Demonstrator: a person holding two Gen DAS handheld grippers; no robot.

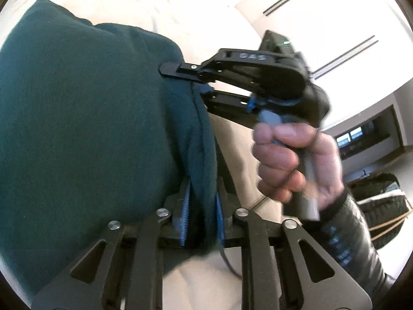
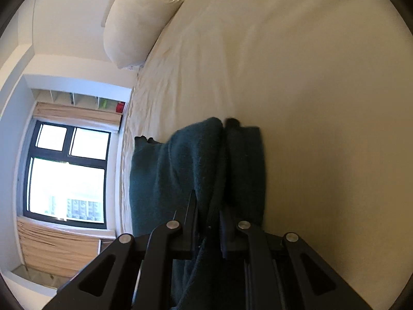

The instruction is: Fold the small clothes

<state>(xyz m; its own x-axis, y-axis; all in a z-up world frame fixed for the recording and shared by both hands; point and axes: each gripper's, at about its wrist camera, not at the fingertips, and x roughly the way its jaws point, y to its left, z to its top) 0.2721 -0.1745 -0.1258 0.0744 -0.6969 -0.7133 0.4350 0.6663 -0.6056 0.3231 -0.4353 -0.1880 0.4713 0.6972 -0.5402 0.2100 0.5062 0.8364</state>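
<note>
A dark teal fleece garment [image 1: 85, 118] hangs lifted above the cream bed sheet [image 1: 160, 7]. My left gripper [image 1: 201, 206] is shut on its edge, the cloth pinched between the blue pads. My right gripper [image 1: 180, 73] shows in the left wrist view, held by a hand [image 1: 291, 160], shut on the same edge further along. In the right wrist view my right gripper [image 2: 209, 219] is clamped on the teal garment [image 2: 180, 170], which drapes in folds over the bed sheet [image 2: 309, 77].
A white pillow [image 2: 139, 23] lies at the bed's head. A window [image 2: 67, 175] with beige blinds and a shelf [image 2: 85, 100] stand beside the bed. White wardrobe doors [image 1: 322, 25] and a dark bag [image 1: 382, 206] are on the other side.
</note>
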